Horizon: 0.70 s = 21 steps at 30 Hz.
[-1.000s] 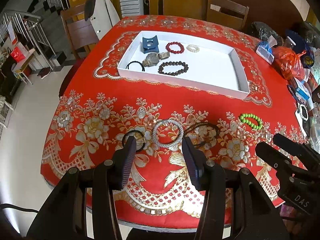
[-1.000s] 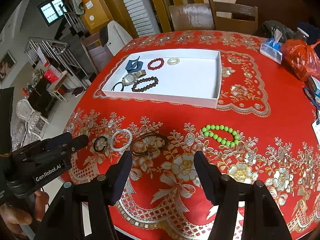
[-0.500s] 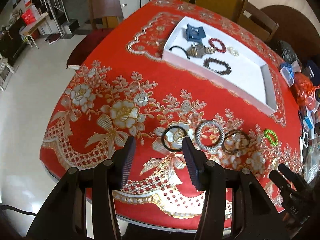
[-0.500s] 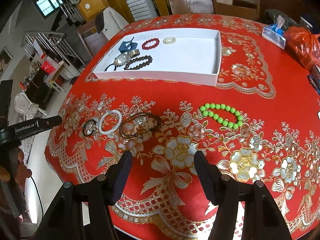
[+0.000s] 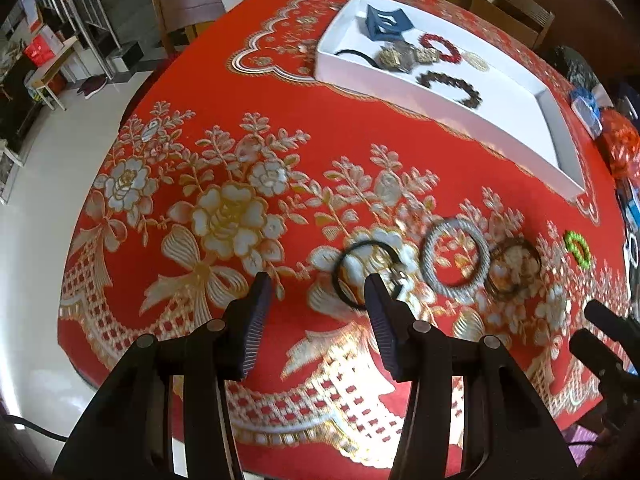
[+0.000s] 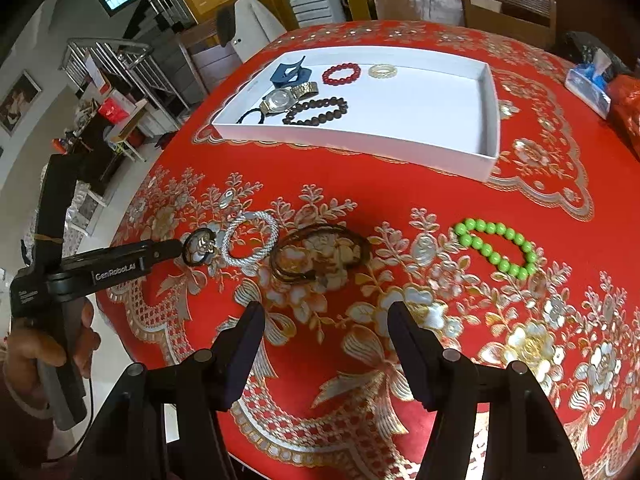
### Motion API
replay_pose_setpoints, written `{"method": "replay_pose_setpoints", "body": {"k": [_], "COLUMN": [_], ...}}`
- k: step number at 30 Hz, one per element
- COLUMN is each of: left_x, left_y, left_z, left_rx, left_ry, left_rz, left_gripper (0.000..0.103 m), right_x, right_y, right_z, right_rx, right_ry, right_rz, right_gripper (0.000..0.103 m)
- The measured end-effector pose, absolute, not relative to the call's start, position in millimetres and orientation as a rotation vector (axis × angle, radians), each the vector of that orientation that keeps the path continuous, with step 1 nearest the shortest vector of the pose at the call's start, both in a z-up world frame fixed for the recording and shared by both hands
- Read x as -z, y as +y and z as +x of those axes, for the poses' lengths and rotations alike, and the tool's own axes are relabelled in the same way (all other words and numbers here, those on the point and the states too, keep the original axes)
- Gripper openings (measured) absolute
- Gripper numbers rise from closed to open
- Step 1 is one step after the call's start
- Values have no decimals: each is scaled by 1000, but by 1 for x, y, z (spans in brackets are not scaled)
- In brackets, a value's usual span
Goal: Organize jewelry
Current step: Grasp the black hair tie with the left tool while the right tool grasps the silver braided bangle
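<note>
We are at the pick-up step: our left gripper (image 5: 316, 294) hangs with jaws apart, its right finger over the black ring bracelet (image 5: 366, 272) lying on the tabletop (image 5: 240, 128). Our right gripper (image 6: 326, 320), also apart, holds nothing. Next, we judge, it must straddle the band, clamp, then carry it to the white tray (image 6: 490, 120).

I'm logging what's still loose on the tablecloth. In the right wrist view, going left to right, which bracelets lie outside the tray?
Black ring bracelet → silver rope bracelet → brown cord bracelet → green bead bracelet.
</note>
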<state>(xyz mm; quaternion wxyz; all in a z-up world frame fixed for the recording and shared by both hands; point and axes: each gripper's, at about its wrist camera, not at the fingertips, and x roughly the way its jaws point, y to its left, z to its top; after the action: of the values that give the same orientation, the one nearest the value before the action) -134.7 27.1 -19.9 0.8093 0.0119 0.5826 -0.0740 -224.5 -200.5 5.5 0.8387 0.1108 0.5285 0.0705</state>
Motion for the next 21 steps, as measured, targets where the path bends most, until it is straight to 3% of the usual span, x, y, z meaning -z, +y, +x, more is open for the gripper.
{"method": "replay_pose_setpoints", "body": {"k": [9,10,11,14,21], "left_x": [33,33,33,34,27], "left_y": [14,12,12,16,37], "left_z": [-128,-128,-128,-127,-123], "left_rx": [232,234,233,257,247], "left_ry": [1258,1251,1245,1258,1275], "left_rz": [86,100,113,93,10], "left_gripper": [40,30,6,2,2], "right_x": [-3,-2,-1,2,29], "right_y": [-178,-174,-171,-159,-131], "right_z": [-187,-181,-176,-158,-127], "right_rx": [-213,-226,-237,-280,-298], "right_ry": [1125,1123,1122,1116,1175], "right_rz": [189,182,176,152,-3], "right_gripper": [62,62,61,48,46]}}
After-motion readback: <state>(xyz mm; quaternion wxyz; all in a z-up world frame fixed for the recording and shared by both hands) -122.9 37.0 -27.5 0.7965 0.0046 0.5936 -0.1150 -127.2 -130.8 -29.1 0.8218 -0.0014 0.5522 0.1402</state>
